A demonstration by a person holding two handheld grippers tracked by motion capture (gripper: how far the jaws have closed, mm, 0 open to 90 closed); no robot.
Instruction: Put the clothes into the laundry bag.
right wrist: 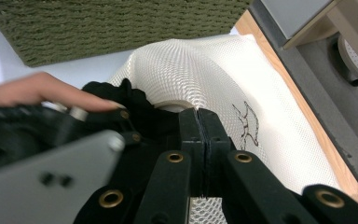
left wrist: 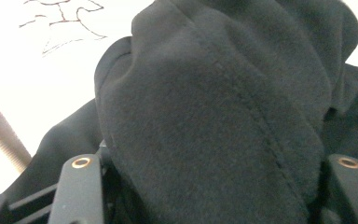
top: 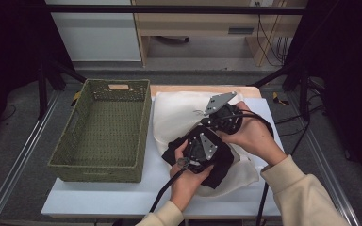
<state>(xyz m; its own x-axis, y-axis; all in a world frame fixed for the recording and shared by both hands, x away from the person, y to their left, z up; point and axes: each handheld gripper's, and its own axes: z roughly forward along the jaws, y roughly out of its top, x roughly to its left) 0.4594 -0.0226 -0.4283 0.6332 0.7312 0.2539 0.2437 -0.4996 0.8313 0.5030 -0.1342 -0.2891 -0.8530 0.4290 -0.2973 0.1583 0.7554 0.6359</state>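
A white mesh bag [top: 179, 113] lies on the table with a black fleece garment [top: 222, 168] bunched at its near side. My left gripper [top: 214, 137] sits over the garment. In the left gripper view, a thick fold of the garment [left wrist: 214, 116] fills the space between the widely spread jaws of the left gripper [left wrist: 214, 186], over the bag [left wrist: 9, 56]. My right gripper [top: 203, 123] points left toward the basket. In its own view the right gripper [right wrist: 199, 116] is shut, its tips at the rim of the bag [right wrist: 205, 65] beside the garment [right wrist: 135, 100].
A green woven basket [top: 143, 127] stands left of the bag on the white tabletop [top: 99, 197]; its wall [right wrist: 98, 28] is close ahead in the right gripper view. A wooden strip [top: 202, 88] marks the table's far edge. Black frame rails run along both sides.
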